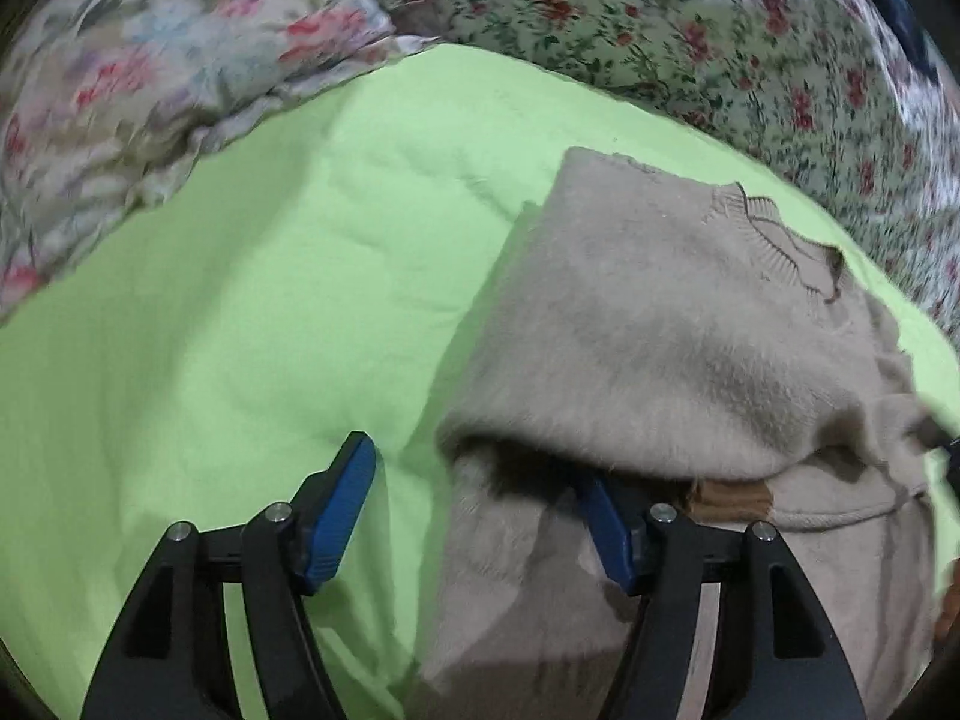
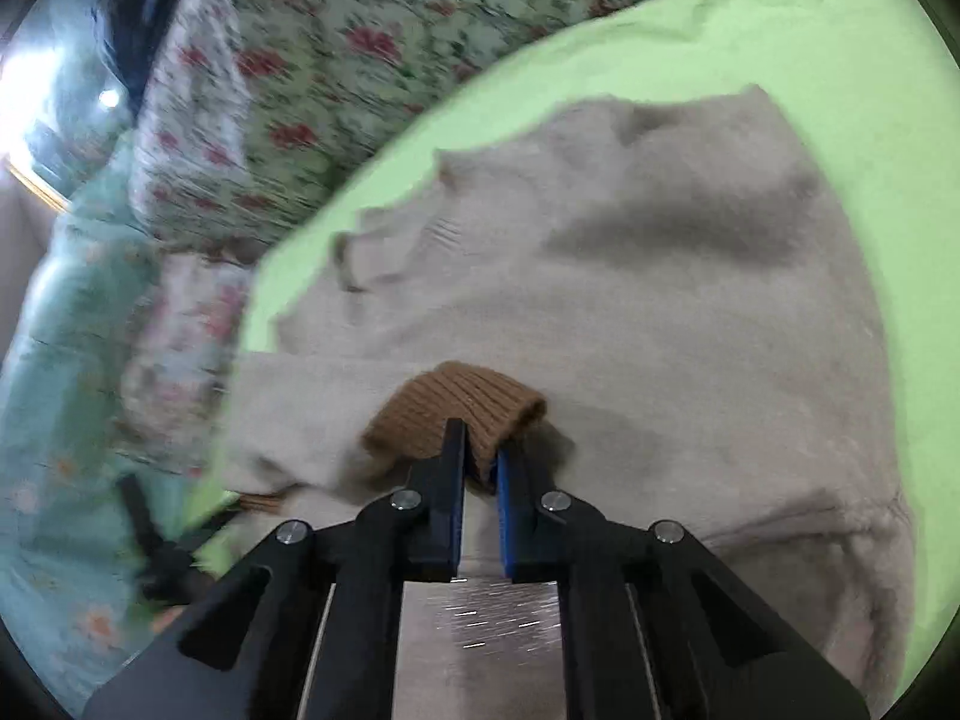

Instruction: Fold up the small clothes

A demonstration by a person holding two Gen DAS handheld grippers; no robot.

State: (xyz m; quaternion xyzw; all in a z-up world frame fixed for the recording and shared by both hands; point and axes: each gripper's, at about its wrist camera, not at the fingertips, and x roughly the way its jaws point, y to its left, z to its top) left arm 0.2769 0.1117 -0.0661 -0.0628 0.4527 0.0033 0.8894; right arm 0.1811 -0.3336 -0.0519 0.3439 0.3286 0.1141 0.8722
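We see the beige sweater (image 1: 672,348) lying on the green sheet (image 1: 210,330), one side folded over its body. Only the right wrist view shows its brown ribbed cuff (image 2: 462,408) clearly, with our right gripper (image 2: 480,462) clamped on it. The left wrist view alone shows our left gripper (image 1: 474,480), jaws apart and gripping nothing, one fingertip tucked under the fold. Floral bedding (image 1: 690,30) borders the sheet.

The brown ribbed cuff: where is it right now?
In the right wrist view, the brown ribbed cuff sits low centre, pinched by the right gripper, over the beige sweater.
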